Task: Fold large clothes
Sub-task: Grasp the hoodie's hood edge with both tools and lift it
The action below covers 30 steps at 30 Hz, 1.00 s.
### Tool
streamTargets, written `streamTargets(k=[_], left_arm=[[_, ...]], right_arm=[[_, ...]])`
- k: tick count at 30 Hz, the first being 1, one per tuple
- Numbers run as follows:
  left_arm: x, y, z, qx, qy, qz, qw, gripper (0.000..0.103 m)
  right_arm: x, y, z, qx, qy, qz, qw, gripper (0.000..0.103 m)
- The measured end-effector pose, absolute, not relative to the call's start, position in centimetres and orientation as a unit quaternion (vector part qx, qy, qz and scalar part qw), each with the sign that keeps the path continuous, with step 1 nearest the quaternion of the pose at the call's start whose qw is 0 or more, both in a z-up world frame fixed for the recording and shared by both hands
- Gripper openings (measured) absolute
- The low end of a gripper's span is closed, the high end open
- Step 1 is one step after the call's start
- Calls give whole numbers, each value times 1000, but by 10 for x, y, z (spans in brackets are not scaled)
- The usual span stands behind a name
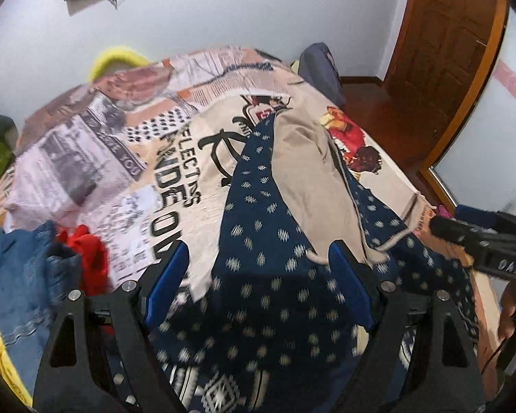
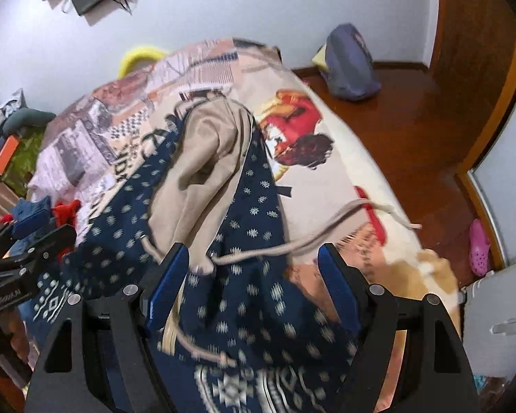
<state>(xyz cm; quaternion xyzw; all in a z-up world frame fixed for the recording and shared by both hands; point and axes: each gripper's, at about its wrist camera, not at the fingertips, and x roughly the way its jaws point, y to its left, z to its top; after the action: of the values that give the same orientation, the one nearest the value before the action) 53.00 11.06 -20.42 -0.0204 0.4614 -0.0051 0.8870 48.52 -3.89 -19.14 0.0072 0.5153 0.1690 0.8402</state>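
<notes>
A navy garment with small white motifs (image 1: 268, 275) lies on the bed, running from near me toward the middle; it also shows in the right wrist view (image 2: 251, 241). Its beige inner side (image 1: 309, 186) is turned out on top (image 2: 203, 158), with loose beige drawstrings (image 2: 326, 234). My left gripper (image 1: 258, 258) is open just above the navy cloth, its blue pads either side of it. My right gripper (image 2: 254, 258) is open over the same cloth near the drawstring. Each gripper shows at the edge of the other's view.
The bed has a printed cover (image 1: 120, 158). A pile of blue and red clothes (image 1: 44, 268) lies at the left. A grey bag (image 2: 351, 65) sits on the wooden floor, a pink shoe (image 2: 480, 247) by the right wall, a wooden door (image 1: 443, 51) beyond.
</notes>
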Motion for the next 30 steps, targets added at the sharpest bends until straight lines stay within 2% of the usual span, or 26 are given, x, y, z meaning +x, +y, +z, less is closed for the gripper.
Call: streamTargets(k=[6, 9, 12, 15, 17, 21, 22, 23, 24, 25, 30], left_arm=[[576, 118, -237, -39, 480, 11, 876, 83], [588, 122, -254, -54, 491, 18, 869, 83], [598, 123, -274, -65, 503, 17, 861, 83], [601, 115, -281, -36, 489, 27, 871, 83], [600, 109, -282, -16, 480, 26, 877, 81], [595, 99, -281, 12, 459, 19, 888, 56], [593, 96, -280, 18, 456, 18, 890, 45], [592, 95, -279, 21, 455, 17, 890, 38], [591, 93, -277, 23, 456, 19, 890, 21], [590, 92, -275, 26, 459, 23, 888, 16], [577, 95, -259, 16, 466, 22, 884, 14]], right_arm=[[524, -19, -236, 27, 558, 166, 812, 74], [532, -17, -251, 28, 564, 146, 812, 68], [537, -15, -269, 42, 576, 156, 801, 66], [539, -16, -277, 55, 574, 159, 802, 65], [539, -15, -277, 44, 569, 165, 805, 59], [542, -17, -278, 45, 574, 168, 800, 29], [544, -17, -279, 43, 576, 169, 799, 20], [543, -18, -277, 37, 575, 171, 799, 18], [542, -18, -276, 33, 574, 171, 800, 15], [540, -17, -274, 28, 573, 172, 801, 13], [524, -32, -242, 34, 550, 193, 812, 10]])
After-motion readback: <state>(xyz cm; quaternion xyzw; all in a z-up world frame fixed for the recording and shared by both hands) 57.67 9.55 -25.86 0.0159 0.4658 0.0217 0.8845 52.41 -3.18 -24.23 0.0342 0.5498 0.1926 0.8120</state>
